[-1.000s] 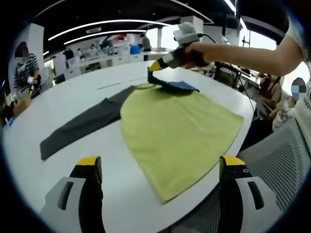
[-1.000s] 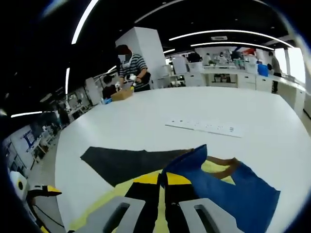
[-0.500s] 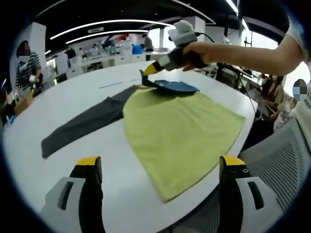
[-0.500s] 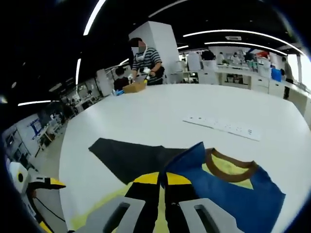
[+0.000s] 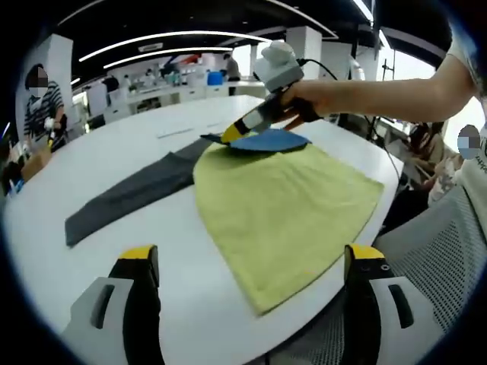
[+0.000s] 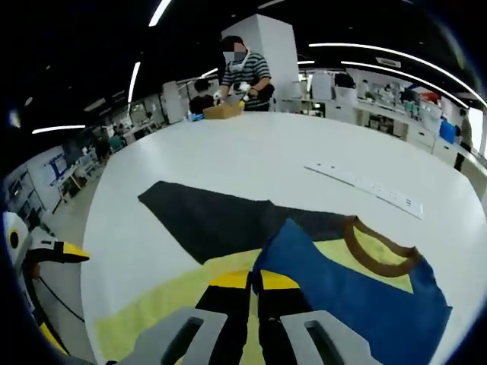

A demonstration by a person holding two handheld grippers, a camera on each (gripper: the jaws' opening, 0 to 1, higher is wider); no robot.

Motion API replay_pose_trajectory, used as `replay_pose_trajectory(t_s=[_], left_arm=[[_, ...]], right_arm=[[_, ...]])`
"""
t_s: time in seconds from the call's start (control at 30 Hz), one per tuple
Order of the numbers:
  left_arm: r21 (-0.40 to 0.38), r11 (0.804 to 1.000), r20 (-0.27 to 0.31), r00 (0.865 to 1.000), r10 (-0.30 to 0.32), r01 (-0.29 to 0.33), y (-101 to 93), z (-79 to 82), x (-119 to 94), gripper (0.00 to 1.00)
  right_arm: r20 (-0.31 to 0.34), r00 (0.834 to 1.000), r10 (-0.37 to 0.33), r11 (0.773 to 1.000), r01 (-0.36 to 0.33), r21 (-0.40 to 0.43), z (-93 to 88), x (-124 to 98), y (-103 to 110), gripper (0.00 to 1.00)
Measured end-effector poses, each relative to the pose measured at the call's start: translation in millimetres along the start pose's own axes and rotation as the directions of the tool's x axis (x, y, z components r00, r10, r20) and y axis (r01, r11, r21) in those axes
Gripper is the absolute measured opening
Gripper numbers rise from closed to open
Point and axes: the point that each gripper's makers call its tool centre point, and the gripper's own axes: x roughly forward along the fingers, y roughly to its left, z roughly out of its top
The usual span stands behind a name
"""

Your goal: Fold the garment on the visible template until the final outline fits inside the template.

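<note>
Fabric fills the middle of my left gripper view: the garment [image 5: 285, 201] lies flat on the white table [image 5: 114, 251], its yellow-green body spread toward me and reaching the table's near edge, with a blue part at the far end. A dark grey template [image 5: 125, 194] pokes out from under it to the left, which tells me the garment sits skewed across the template rather than inside it. My left gripper [image 5: 251, 262] hangs above the near edge with its jaws spread wide and nothing between them; I judge I keep it back so it stays out of the way and ready to pin or catch the hem. My right gripper [image 5: 232, 134] shows at the far end, tips down on the blue part. In the right gripper view, that right gripper [image 6: 254, 281] has its jaws pressed together on the blue sleeve [image 6: 335, 285], pinching the corner where blue meets yellow. I hold it there because that corner is what I judge must travel inward over the body. A brown collar [image 6: 380, 251] curves just right of the pinch, and the template stretches away beyond it. Farther off a white strip [image 6: 365, 185] lies on the table, and a person in a striped top [image 6: 245, 76] stands at the far edge.
</note>
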Motion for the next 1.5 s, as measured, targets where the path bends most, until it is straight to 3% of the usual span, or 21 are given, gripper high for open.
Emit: replay_pose_trajectory(t_s=[0.27,0.3,0.4,0.47,0.57,0.83,1.13,1.5], left_arm=[[-0.002,1.0,-0.001,1.0,0.001,-0.001,1.7,-2.8,-1,0.98],[-0.005,1.0,0.002,1.0,-0.001,0.001,1.8,-2.8,-2,0.99],[-0.005,1.0,0.004,1.0,-0.003,0.003,1.3,-3.2,-2,0.99],[-0.006,1.0,0.004,1.0,-0.001,0.002,0.3,-2.9,-2,0.99],[-0.007,1.0,0.004,1.0,0.001,-0.001,0.0,-2.6,-3,0.99],[0.0,1.0,0.007,1.0,0.004,-0.004,0.8,1.8,-3,0.99],[-0.013,1.0,0.015,1.0,-0.006,0.007,1.2,10.0,0,0.99],[-0.019,1.0,0.022,1.0,-0.007,0.007,12.7,19.1,8,0.99]], right_arm=[[-0.063,0.997,0.037,0.999,-0.035,0.025,-26.6,16,11,0.0],[-0.071,0.996,0.057,0.997,-0.053,0.058,-31.1,17,15,0.0],[-0.057,0.993,0.1,0.989,-0.093,0.116,-32.4,18,22,0.0],[-0.067,0.992,0.109,0.99,-0.102,0.095,-34.1,19,25,0.0],[-0.062,0.992,0.109,0.992,-0.105,0.065,-32.7,14,29,0.15],[-0.009,0.997,0.077,0.996,-0.076,0.04,-17.1,2,11,0.5],[0.006,1.0,0.003,0.999,-0.003,0.045,-23.8,-24,-18,0.71],[-0.001,0.998,-0.057,0.996,0.057,0.069,-44.1,-62,-59,0.81]])
